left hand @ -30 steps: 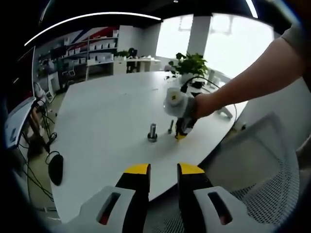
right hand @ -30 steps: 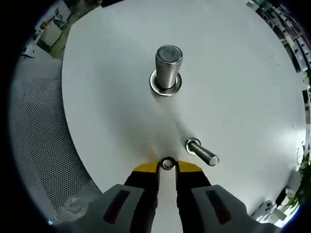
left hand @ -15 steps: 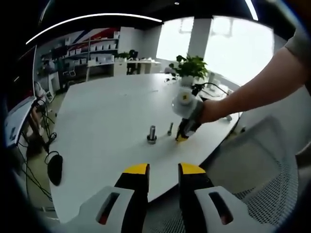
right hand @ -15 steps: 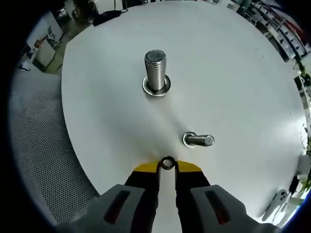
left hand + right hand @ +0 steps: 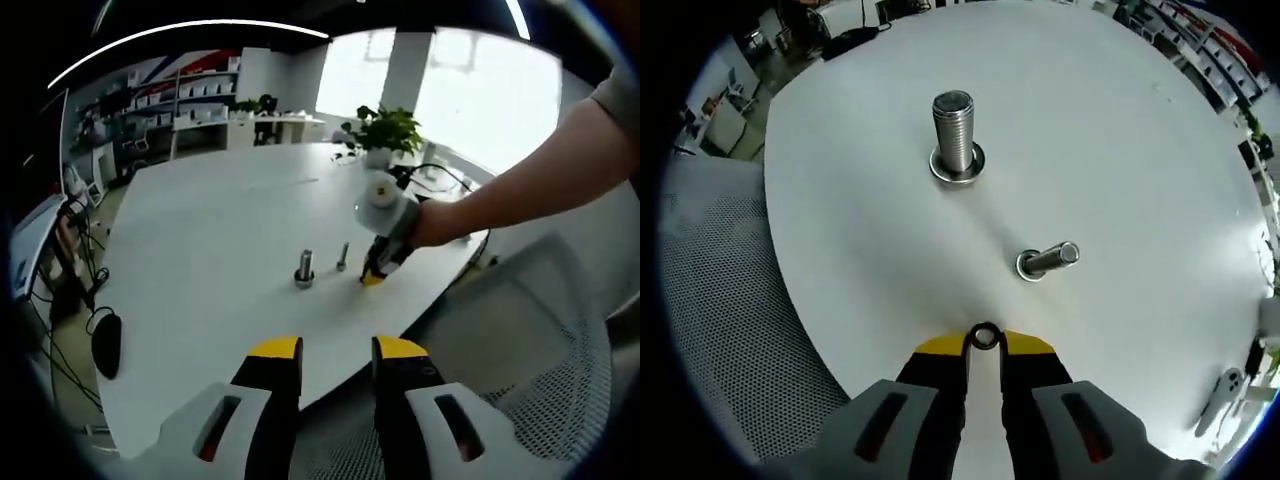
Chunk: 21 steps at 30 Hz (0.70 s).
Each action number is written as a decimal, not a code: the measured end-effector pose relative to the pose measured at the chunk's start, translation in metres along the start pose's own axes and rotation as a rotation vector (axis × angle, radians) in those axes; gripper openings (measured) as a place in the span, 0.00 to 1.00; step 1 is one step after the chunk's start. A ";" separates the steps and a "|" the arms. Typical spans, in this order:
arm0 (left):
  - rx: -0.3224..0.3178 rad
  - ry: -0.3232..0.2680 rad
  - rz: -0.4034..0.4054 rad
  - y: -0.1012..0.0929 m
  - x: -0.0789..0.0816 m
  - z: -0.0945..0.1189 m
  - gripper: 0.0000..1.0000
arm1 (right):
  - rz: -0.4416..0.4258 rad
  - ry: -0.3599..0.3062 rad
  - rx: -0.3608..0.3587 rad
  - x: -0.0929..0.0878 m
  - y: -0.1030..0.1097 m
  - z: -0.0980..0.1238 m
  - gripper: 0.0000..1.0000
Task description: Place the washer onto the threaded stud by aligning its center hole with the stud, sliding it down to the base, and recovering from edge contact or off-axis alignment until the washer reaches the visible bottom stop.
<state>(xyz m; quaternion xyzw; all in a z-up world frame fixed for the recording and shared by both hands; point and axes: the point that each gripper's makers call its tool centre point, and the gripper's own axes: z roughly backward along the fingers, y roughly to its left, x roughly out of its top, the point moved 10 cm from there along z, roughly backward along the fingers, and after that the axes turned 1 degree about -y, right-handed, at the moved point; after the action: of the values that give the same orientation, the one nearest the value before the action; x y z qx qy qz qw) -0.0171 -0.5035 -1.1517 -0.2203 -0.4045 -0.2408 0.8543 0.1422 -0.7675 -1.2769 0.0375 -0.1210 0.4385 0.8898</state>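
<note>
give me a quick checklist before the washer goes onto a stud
1. Washer pinched between right gripper tips: ok.
2. Washer's hole lined up over a stud: not ok, it sits short of both.
3. Large threaded stud upright on white table: ok; a washer already at its base.
4. Small threaded stud bare of washer: cannot tell.
5. Left gripper out of the way, held back off the table edge: ok.

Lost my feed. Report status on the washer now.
Right tool shut on washer, low over white table. Left tool open, back off table edge. Thin stud near, bare; thick stud beyond. Path clear.
</note>
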 end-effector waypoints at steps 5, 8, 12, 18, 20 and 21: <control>0.000 0.009 0.000 0.000 -0.001 0.000 0.26 | 0.009 -0.001 -0.001 -0.003 0.004 0.005 0.13; 0.003 0.012 -0.003 0.000 -0.001 0.000 0.26 | -0.001 -0.026 -0.005 -0.002 0.001 0.010 0.13; 0.005 0.014 0.000 0.000 -0.002 0.000 0.26 | -0.015 -0.039 -0.015 -0.003 -0.005 0.018 0.13; 0.005 0.021 0.000 0.000 -0.002 0.000 0.26 | -0.028 -0.075 -0.030 -0.003 -0.012 0.036 0.13; 0.010 0.023 0.005 0.000 -0.003 0.000 0.26 | -0.029 -0.085 -0.038 -0.003 -0.014 0.041 0.13; 0.013 0.021 0.005 0.001 -0.003 0.000 0.26 | -0.035 -0.091 -0.039 -0.002 -0.016 0.044 0.13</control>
<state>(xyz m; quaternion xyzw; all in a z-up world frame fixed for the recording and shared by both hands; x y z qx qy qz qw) -0.0181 -0.5024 -1.1539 -0.2134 -0.3965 -0.2383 0.8605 0.1456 -0.7866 -1.2342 0.0420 -0.1694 0.4183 0.8914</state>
